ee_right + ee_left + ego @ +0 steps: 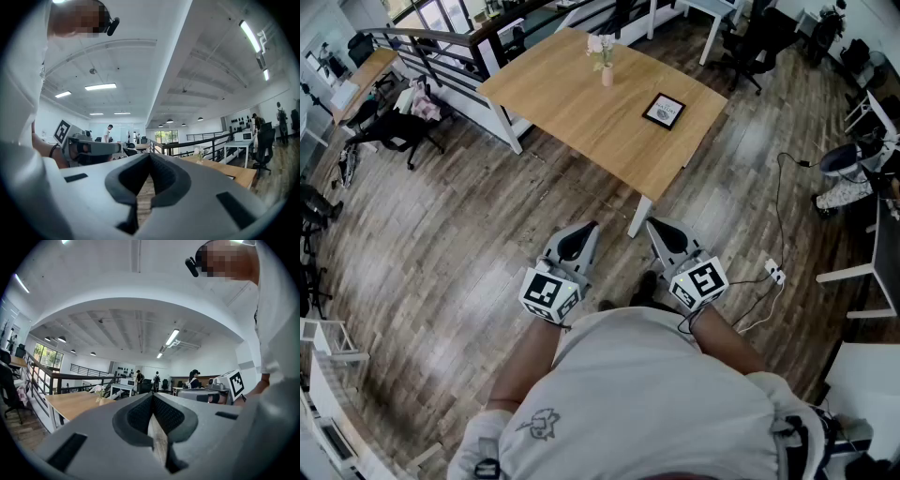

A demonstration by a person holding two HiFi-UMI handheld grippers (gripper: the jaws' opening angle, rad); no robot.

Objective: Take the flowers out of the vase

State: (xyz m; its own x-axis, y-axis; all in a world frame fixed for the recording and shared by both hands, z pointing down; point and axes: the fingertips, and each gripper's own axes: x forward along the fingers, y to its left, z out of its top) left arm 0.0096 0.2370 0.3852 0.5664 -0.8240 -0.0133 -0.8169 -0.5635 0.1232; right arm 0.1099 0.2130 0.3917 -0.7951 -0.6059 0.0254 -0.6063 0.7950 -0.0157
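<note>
Head view: the wooden table point(581, 112) sits ahead of me. The vase point(607, 75) stands near the table's far edge with the flowers point(600, 44) upright in it. A black-framed picture point(664, 111) lies flat on the right part of the table, apart from the vase. My left gripper point(584, 231) and right gripper point(659, 229) hang side by side over the plank floor point(441, 234), just short of the table's near corner. Both are off the table, point toward it and are well apart from the vase.

Left gripper view: I see this tool's jaws pressed together at the tips with nothing between them. Only floor planks show through the slit behind the tips. The table point(70, 404) lies to the left of the jaws, and the vase point(101, 401) stands on it, small and far off. The right gripper point(220, 392) shows off the table's right side.

Right gripper view: these jaws are also closed tip to tip and empty. The table point(225, 171) runs off to the right of them, and the flowers point(200, 150) stand in the vase on its top. The left gripper point(93, 149) is level beside mine, left of the table.
</note>
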